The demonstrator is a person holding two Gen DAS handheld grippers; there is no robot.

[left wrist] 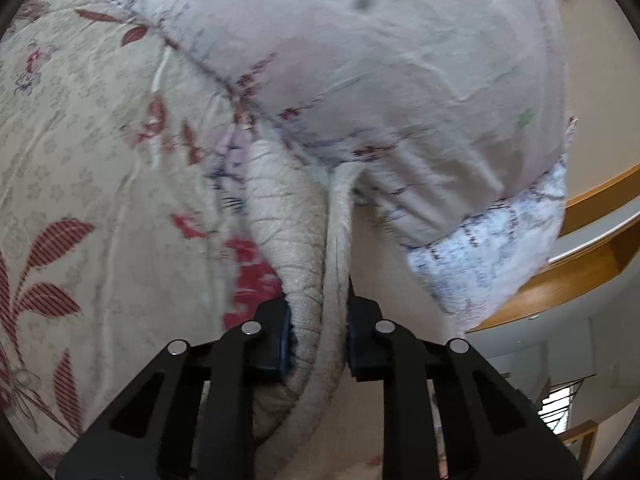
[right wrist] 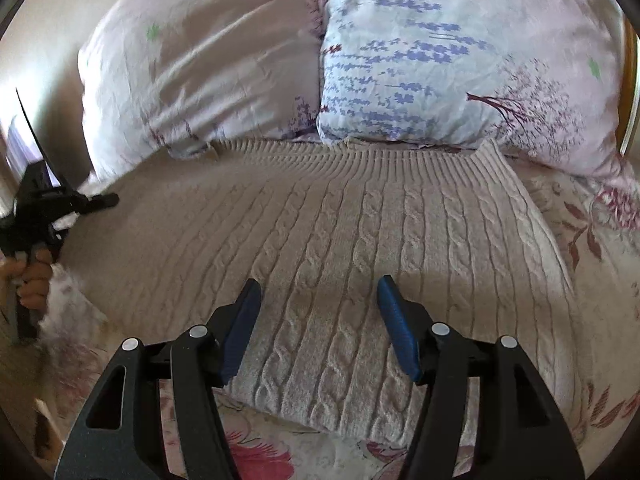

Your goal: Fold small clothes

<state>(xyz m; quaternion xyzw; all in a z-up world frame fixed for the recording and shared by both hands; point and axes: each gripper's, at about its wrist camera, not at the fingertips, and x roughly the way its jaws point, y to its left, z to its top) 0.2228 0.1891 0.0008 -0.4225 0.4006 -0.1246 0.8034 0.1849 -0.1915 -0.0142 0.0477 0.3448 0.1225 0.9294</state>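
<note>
A cream cable-knit sweater (right wrist: 340,240) lies spread flat on the floral bedsheet (right wrist: 592,232), its ribbed hem against the pillows. My right gripper (right wrist: 318,308) is open and empty, hovering just above the sweater's near part. My left gripper (left wrist: 318,320) is shut on a bunched edge of the sweater (left wrist: 296,248) and holds it lifted off the bed. The left gripper also shows at the far left of the right wrist view (right wrist: 100,200), at the sweater's left edge.
Two floral pillows (right wrist: 200,60) (right wrist: 440,60) lie at the head of the bed, just beyond the sweater. A pillow (left wrist: 400,80) fills the upper left wrist view. A wooden bed frame (left wrist: 580,272) and a wall are to the right there.
</note>
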